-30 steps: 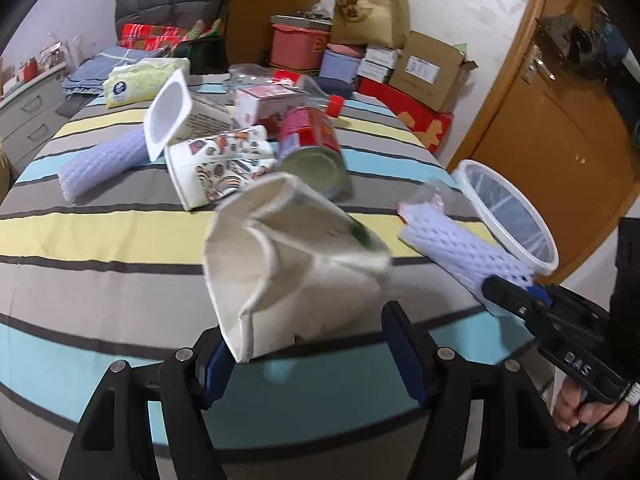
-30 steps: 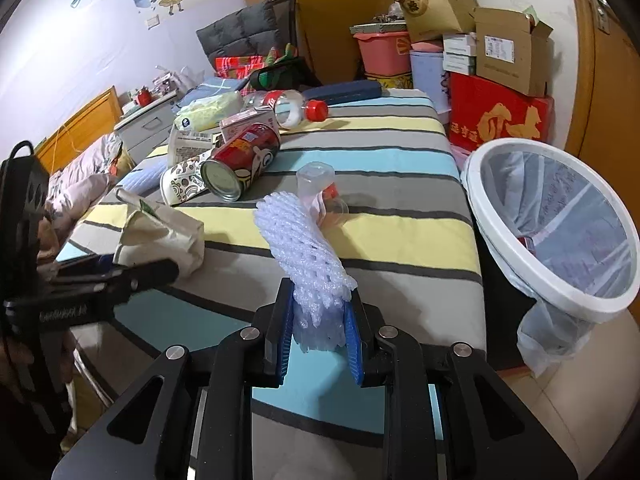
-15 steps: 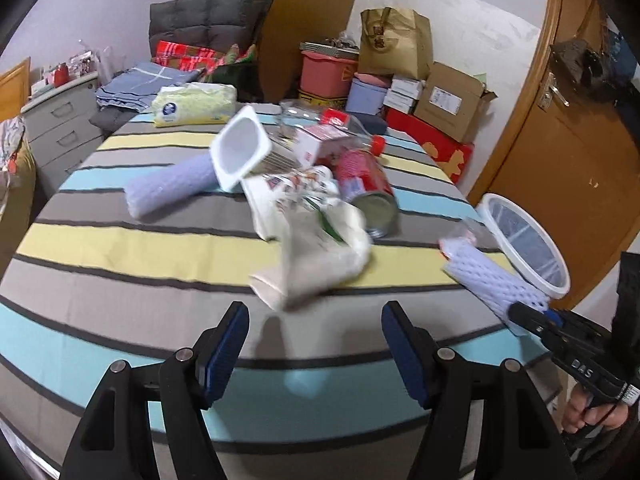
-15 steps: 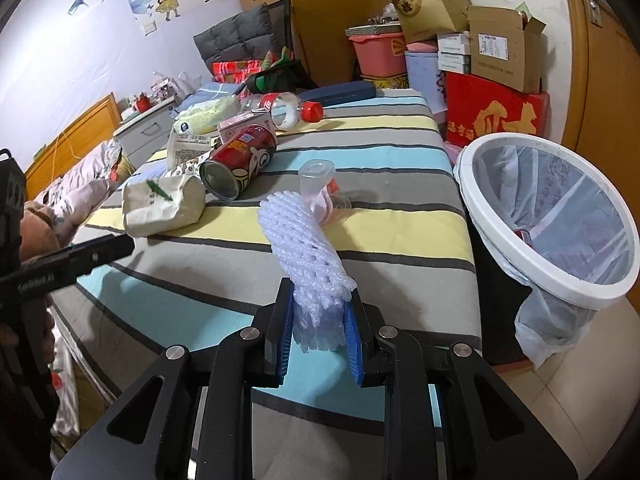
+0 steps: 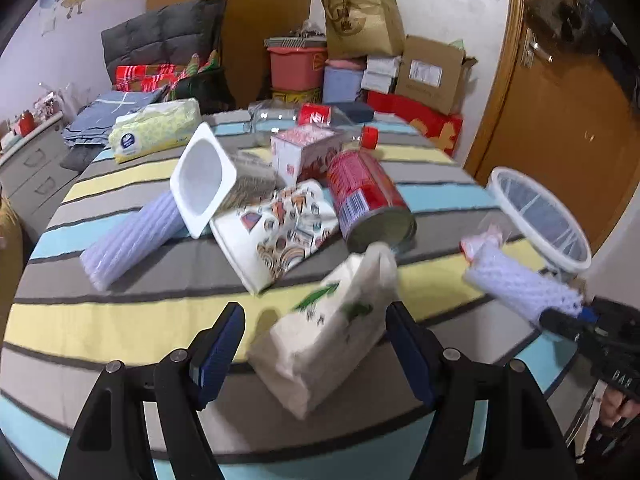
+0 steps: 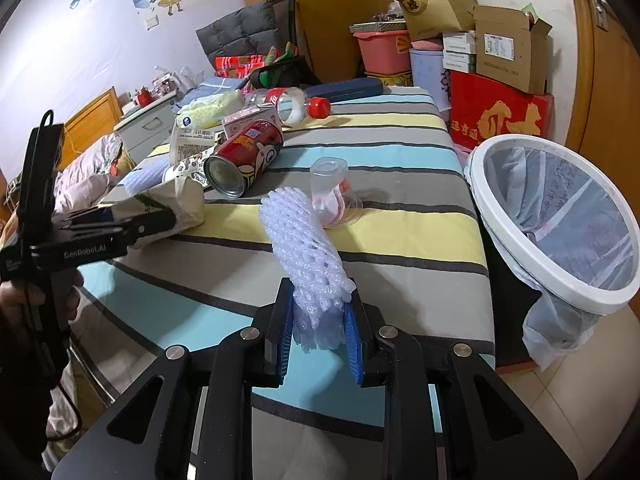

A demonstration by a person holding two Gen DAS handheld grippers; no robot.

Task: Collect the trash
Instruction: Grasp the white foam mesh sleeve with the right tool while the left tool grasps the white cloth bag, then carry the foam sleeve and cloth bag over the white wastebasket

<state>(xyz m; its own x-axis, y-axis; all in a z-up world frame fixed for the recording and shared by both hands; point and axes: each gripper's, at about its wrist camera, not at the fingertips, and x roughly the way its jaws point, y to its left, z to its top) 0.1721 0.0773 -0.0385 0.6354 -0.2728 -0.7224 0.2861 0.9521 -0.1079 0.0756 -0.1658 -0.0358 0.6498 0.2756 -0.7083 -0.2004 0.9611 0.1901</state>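
Striped in yellow, grey and blue, the desk carries a scatter of trash. At its near edge the right gripper has its jaws closed on a white foam net sleeve. To the right, beside the desk, stands a white-rimmed bin lined with a clear bag. The left gripper has just been opening its jaws; a crumpled white paper bag lies between them, the right pad touching it. Farther back lie a red can, a patterned paper cup and a clear bottle.
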